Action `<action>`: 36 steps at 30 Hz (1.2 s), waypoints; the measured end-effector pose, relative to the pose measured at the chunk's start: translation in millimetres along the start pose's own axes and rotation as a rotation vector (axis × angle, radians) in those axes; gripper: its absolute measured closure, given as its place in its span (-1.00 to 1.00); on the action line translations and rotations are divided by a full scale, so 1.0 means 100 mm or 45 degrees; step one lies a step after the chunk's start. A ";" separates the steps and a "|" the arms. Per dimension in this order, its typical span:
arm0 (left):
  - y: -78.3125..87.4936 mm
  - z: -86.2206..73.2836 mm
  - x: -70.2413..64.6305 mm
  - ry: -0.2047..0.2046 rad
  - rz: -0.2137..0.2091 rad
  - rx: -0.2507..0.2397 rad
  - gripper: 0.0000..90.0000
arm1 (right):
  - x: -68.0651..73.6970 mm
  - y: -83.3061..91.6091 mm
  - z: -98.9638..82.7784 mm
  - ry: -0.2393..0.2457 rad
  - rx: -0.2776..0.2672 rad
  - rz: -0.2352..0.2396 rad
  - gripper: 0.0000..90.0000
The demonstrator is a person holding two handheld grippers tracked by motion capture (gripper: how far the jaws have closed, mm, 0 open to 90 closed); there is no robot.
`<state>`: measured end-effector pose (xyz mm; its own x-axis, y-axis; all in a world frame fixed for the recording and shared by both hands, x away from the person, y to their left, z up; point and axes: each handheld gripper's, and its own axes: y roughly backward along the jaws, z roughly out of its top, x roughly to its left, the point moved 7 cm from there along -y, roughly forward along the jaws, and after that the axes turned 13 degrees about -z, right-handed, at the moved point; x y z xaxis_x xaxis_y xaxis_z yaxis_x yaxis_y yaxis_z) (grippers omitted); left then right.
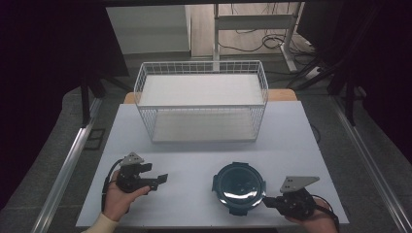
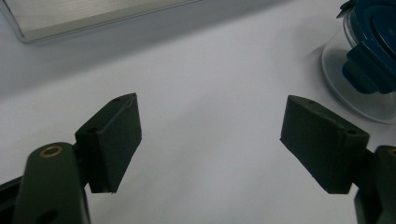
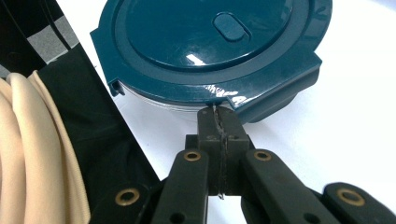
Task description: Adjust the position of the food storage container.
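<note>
A round clear container with a dark teal lid point(image 1: 239, 187) stands on the white table point(image 1: 184, 206), right of centre near the front edge. My right gripper point(image 1: 266, 200) is at its right front; in the right gripper view its jaws point(image 3: 218, 114) are pressed together, tips right at the rim of the lid point(image 3: 210, 51) by a side flap. My left gripper point(image 1: 156, 174) is held in a hand at the front left, apart from the container. It is open point(image 2: 210, 135) over bare table, with the container point(image 2: 369, 51) off to its upper right.
A white wire basket point(image 1: 204, 124) with a pale liner stands at the back middle of the table; its near corner point(image 2: 93, 18) appears in the left gripper view. A cream sleeve point(image 3: 28, 154) and dark cloth lie past the table's front edge.
</note>
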<state>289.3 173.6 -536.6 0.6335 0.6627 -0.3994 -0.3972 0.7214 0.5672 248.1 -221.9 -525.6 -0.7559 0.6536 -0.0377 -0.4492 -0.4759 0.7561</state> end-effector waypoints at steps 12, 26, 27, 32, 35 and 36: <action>0.00 0.01 -0.01 0.000 0.002 -0.002 -0.55 | 0.00 -0.12 0.11 -0.034 -0.034 -0.047 0.99; 0.00 0.02 -0.01 0.002 0.007 -0.010 -0.55 | 0.03 -0.28 0.27 -0.026 -0.058 -0.079 0.99; 0.00 0.02 -0.01 0.003 0.006 -0.012 -0.55 | 0.03 -0.28 0.27 -0.026 -0.058 -0.079 0.99; 0.01 0.02 0.00 0.011 0.006 -0.018 -0.54 | 0.05 -0.36 0.37 -0.003 -0.047 -0.085 0.99; 0.01 0.02 0.00 0.012 0.007 -0.019 -0.54 | 0.06 -0.40 0.41 0.003 -0.046 -0.082 0.99; 0.01 0.02 0.00 0.012 0.007 -0.019 -0.54 | 0.07 -0.42 0.43 0.006 -0.046 -0.081 0.99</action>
<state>290.4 173.6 -534.7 0.6251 0.6686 -0.4028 -0.4106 0.7205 0.5588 281.9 -172.3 -529.6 -0.7274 0.6805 -0.0882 -0.5135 -0.4545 0.7279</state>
